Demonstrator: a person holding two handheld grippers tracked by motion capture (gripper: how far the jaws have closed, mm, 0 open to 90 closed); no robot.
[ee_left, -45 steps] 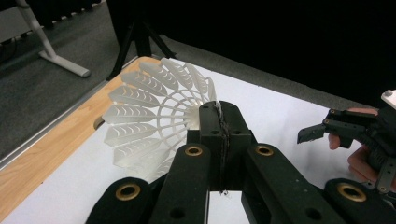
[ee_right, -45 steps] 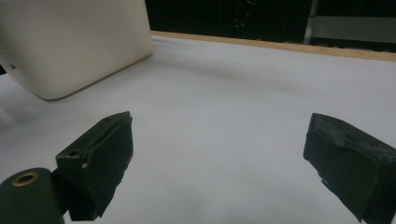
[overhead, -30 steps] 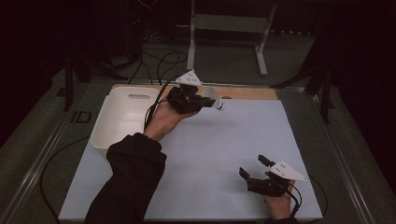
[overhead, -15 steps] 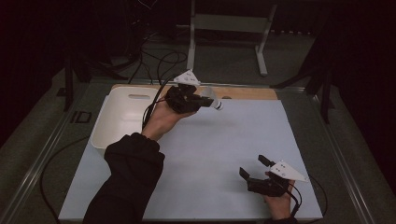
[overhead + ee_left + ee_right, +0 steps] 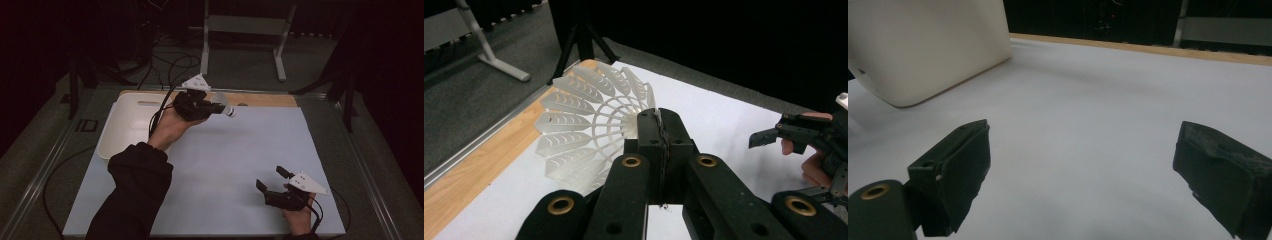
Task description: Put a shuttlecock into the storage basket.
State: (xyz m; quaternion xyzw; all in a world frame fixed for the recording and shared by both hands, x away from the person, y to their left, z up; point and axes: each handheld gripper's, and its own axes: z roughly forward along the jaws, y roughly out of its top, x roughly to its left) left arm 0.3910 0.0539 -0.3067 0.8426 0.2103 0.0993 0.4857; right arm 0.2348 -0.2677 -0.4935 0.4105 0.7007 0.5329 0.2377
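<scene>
White surface (image 5: 240, 165), far-left tub (image 5: 125, 125), then the grippers. Left gripper (image 5: 220, 107) is raised above the far edge, jaws clenched on the shuttlecock (image 5: 589, 125) by its skirt — pickup done, placing judged still to come. Right gripper (image 5: 272, 180) rests near the front right, jaws spread and holding nothing — idle.

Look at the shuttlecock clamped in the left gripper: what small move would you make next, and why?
Probably carry the shuttlecock a little further over the white mat towards the right gripper. The left gripper is shut on its skirt and holds it clear of the table, while the right gripper waits wide open near the front edge, holding nothing, so a handover seems likely.
</scene>
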